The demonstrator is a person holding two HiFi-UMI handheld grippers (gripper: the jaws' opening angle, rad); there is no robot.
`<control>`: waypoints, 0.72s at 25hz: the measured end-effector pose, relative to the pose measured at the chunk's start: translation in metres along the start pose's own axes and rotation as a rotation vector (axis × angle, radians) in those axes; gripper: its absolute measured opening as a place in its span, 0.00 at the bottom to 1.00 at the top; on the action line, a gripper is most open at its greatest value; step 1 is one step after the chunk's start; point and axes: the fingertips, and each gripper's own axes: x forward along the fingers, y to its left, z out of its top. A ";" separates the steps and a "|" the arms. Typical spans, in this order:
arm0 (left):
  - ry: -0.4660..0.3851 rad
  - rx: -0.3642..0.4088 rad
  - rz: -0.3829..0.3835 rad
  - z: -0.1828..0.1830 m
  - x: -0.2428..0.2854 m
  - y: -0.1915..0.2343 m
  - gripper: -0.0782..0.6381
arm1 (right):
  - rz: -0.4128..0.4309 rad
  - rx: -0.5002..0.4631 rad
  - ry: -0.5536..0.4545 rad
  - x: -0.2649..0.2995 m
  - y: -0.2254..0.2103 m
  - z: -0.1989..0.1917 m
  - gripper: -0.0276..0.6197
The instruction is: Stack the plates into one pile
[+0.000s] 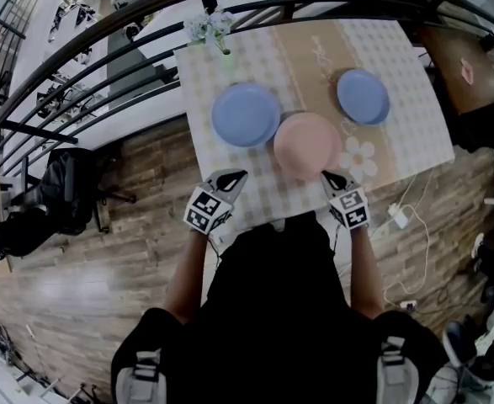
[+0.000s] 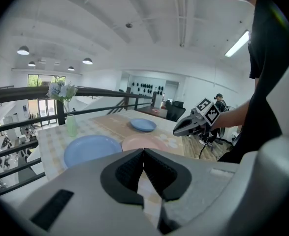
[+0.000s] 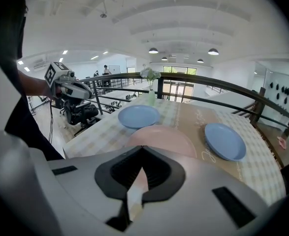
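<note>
Three plates lie apart on the checked table [image 1: 415, 137]. A large blue plate [image 1: 246, 114] is at the left, a pink plate [image 1: 307, 144] sits in the middle nearer me, and a smaller blue plate [image 1: 363, 96] is at the far right. My left gripper [image 1: 232, 178] hovers over the near table edge, left of the pink plate, its jaws shut and empty. My right gripper [image 1: 331, 178] hangs just near the pink plate's front right rim, shut with nothing in it. The left gripper view shows the large blue plate [image 2: 91, 149] and the right gripper [image 2: 177, 130].
A small vase of flowers [image 1: 210, 29] stands at the table's far left corner. A black railing [image 1: 103, 66] curves behind and left of the table. A white cable and plug [image 1: 398, 217] lie on the wooden floor at the right. A black chair [image 1: 66, 188] stands at the left.
</note>
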 end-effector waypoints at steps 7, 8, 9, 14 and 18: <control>-0.002 -0.026 0.025 0.001 0.017 0.000 0.11 | 0.000 -0.012 0.035 0.009 -0.030 -0.008 0.04; -0.001 -0.033 0.030 0.001 0.019 0.000 0.11 | 0.002 -0.017 0.046 0.011 -0.035 -0.010 0.04; -0.001 -0.043 0.037 0.000 0.021 0.001 0.11 | 0.006 -0.019 0.058 0.013 -0.039 -0.013 0.04; 0.011 -0.063 0.057 0.004 0.029 0.005 0.11 | 0.029 0.007 0.098 0.024 -0.057 -0.026 0.04; 0.031 -0.074 0.065 0.002 0.036 0.013 0.11 | 0.032 0.023 0.123 0.036 -0.070 -0.036 0.04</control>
